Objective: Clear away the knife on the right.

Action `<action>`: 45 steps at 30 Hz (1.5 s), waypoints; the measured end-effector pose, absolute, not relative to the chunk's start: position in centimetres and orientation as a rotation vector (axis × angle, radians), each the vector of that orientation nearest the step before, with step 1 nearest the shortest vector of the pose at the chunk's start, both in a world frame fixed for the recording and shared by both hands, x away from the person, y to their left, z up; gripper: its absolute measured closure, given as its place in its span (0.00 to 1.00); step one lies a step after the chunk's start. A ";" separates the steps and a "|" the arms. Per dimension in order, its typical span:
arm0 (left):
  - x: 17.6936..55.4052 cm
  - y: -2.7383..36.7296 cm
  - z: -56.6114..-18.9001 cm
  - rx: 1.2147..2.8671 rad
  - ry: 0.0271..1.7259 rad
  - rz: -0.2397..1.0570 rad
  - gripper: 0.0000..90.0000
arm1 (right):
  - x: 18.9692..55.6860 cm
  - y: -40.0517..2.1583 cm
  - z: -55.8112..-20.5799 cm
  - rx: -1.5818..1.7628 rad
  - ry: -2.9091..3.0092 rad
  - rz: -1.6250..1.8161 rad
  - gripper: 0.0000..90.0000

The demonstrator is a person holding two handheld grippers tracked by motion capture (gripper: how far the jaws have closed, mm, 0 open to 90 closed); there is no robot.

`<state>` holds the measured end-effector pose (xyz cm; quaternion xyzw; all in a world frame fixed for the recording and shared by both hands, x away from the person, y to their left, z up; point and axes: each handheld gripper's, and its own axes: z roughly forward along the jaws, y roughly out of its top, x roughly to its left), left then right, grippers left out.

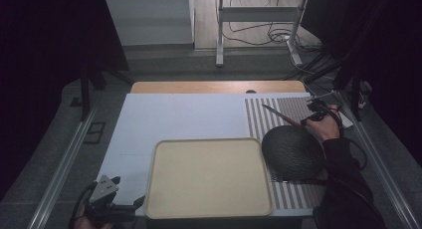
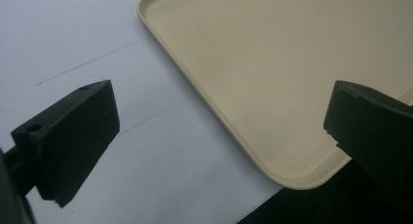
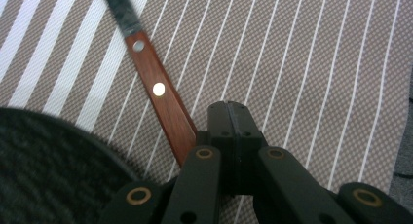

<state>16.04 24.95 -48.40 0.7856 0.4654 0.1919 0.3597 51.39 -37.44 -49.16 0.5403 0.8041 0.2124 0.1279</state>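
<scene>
The right gripper [image 1: 312, 111] is hovering at the far right of the table, its jaws pressed together over the striped placemat [image 3: 302, 63], just beside the wooden handle of a knife [image 3: 163, 104] lying there; whether they touch it I cannot tell. A dark round woven mat [image 1: 292, 152] is lying near it. The left gripper [image 1: 130, 205] is resting at the near left corner, jaws spread wide, beside the empty beige tray [image 2: 272, 63] on the white table [image 1: 179, 114].

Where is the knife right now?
The knife is at the far right of the table in the high view, over the striped mat, just beyond the dark round bowl. The right gripper pinches its wooden handle.
</scene>
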 end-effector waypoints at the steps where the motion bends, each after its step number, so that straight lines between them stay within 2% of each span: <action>1: 16.1 24.9 -48.4 2.028 1.198 0.495 0.00 | 51.4 -37.4 -49.2 1.572 2.339 0.618 1.00; 5: 16.1 24.9 -48.4 2.027 1.198 0.493 0.00 | 51.3 -37.7 -49.0 1.579 2.321 0.616 1.00; 6: 16.1 25.0 -48.4 2.026 1.198 0.493 0.00 | 51.3 -37.8 -48.9 1.580 2.311 0.637 0.96; 7: 16.1 25.0 -48.4 2.025 1.198 0.492 0.00 | 51.3 -37.8 -48.5 1.581 2.280 0.659 0.87; 10: 16.1 25.0 -48.4 2.024 1.198 0.492 0.00 | 51.2 -37.8 -47.8 1.573 2.241 0.691 0.69; 13: 16.1 25.0 -48.4 2.024 1.198 0.492 0.00 | 51.2 -37.7 -47.6 1.573 2.228 0.709 0.60; 17: 16.1 25.0 -48.4 2.022 1.199 0.490 0.00 | 51.4 -37.2 -47.6 1.557 2.225 0.721 0.35; 18: 16.1 25.0 -48.4 2.022 1.199 0.489 0.00 | 51.4 -37.2 -47.6 1.557 2.225 0.721 0.35; 19: 16.1 25.0 -48.4 2.022 1.199 0.490 0.00 | 51.5 -36.8 -47.6 1.540 2.228 0.724 0.28; 21: 16.1 25.0 -48.4 2.022 1.199 0.490 0.00 | 51.6 -36.3 -47.6 1.528 2.234 0.718 0.23; 36: 16.1 25.0 -48.4 2.024 1.200 0.490 0.00 | 52.4 -32.9 -48.0 1.445 2.286 0.698 0.07; 41: 16.1 25.0 -48.4 2.025 1.200 0.490 0.00 | 52.8 -32.9 -48.9 1.447 2.298 0.671 0.06; 45: 16.1 25.0 -48.4 2.027 1.199 0.490 0.00 | 53.1 -33.3 -49.9 1.461 2.330 0.644 0.09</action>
